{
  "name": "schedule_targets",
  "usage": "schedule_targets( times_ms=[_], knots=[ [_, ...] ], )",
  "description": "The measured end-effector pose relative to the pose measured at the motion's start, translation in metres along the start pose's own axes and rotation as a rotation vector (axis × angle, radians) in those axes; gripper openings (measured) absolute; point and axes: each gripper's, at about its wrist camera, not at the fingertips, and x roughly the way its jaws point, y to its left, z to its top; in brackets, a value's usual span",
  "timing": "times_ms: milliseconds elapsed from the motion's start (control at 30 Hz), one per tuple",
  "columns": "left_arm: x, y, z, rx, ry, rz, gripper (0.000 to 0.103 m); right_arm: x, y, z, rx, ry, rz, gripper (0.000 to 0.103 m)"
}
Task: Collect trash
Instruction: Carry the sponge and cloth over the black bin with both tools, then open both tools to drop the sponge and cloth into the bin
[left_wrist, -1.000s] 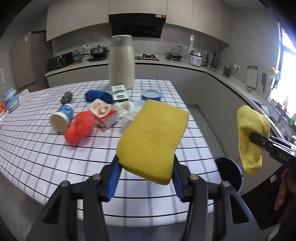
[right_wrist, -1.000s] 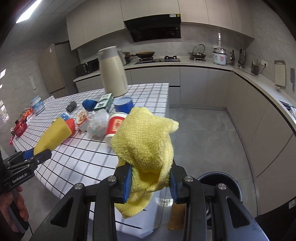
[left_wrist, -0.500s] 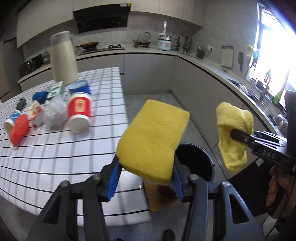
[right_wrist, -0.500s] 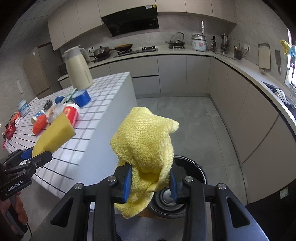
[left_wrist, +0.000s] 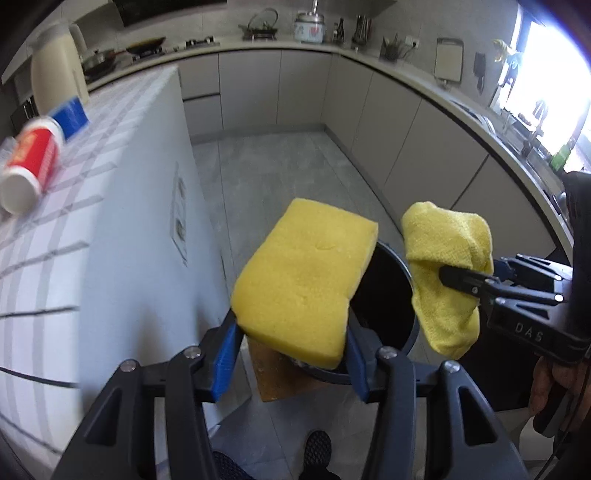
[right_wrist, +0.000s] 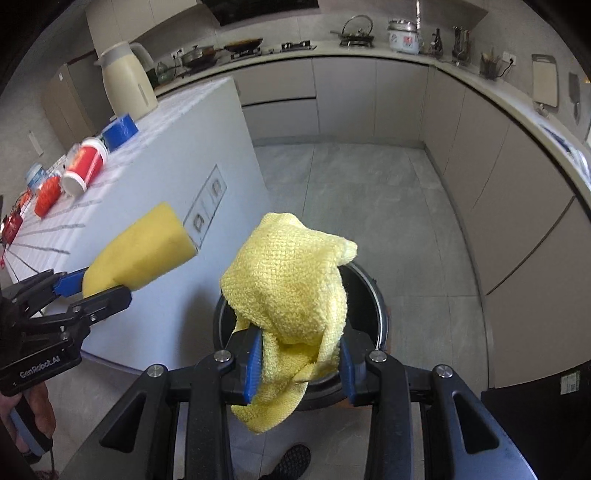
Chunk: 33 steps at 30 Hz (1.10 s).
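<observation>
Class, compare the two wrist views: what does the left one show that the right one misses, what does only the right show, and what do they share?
Only the left view shows the bright window. Only the right view shows the orange bundle on the counter. Both show the sponge in the left gripper, the cloth in the right gripper, the bin, the red cup and the jug.

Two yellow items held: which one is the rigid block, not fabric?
The sponge in the left gripper: a flat-faced slab. The right gripper's cloth hangs crumpled.

A home kitchen — hob (right_wrist: 291, 46), kettle (right_wrist: 356, 27), rice cooker (right_wrist: 404, 35), grey cabinets (right_wrist: 343, 96) — tiled island (right_wrist: 155, 147).
</observation>
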Motion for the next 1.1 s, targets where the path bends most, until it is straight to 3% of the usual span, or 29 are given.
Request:
schedule_targets(
  times_ms=[133, 267, 300, 400, 433, 467, 567, 633, 833, 1100],
  knots=[
    [0.036, -0.004, -0.007, -0.043, 0.072, -0.023, 0.054, 0.047, -0.015, -0.016, -0.021, 0.083, 0.026, 0.037],
    [0.073, -0.004, -0.011, -0.090, 0.150, -0.066, 0.069, 0.093, -0.022, -0.025, -0.065, 0.150, 0.049, 0.038],
    [0.081, -0.004, -0.012, -0.109, 0.177, -0.069, 0.074, 0.103, -0.023, -0.026, -0.076, 0.163, 0.054, 0.043],
    [0.081, -0.004, -0.017, -0.110, 0.184, 0.000, 0.087, 0.130, -0.034, -0.030, -0.104, 0.204, 0.001, 0.079],
    [0.077, -0.006, -0.017, -0.098, 0.169, 0.025, 0.091, 0.131, -0.035, -0.029, -0.100, 0.197, -0.003, 0.079],
    [0.070, -0.007, -0.017, -0.087, 0.144, 0.047, 0.099, 0.130, -0.041, -0.026, -0.081, 0.195, -0.021, 0.080],
    [0.056, -0.009, -0.017, -0.079, 0.122, 0.071, 0.101, 0.118, -0.056, -0.017, -0.011, 0.163, -0.035, 0.086],
    [0.040, -0.010, -0.016, -0.093, 0.103, 0.102, 0.101, 0.110, -0.062, -0.012, 0.021, 0.145, -0.056, 0.102],
    [-0.003, -0.014, 0.008, -0.098, 0.038, 0.149, 0.101, 0.067, -0.070, 0.007, 0.078, 0.052, -0.099, 0.103],
    [-0.056, 0.003, 0.023, -0.106, -0.058, 0.141, 0.101, 0.014, -0.052, 0.035, 0.107, -0.078, -0.091, 0.103]
  ],
)
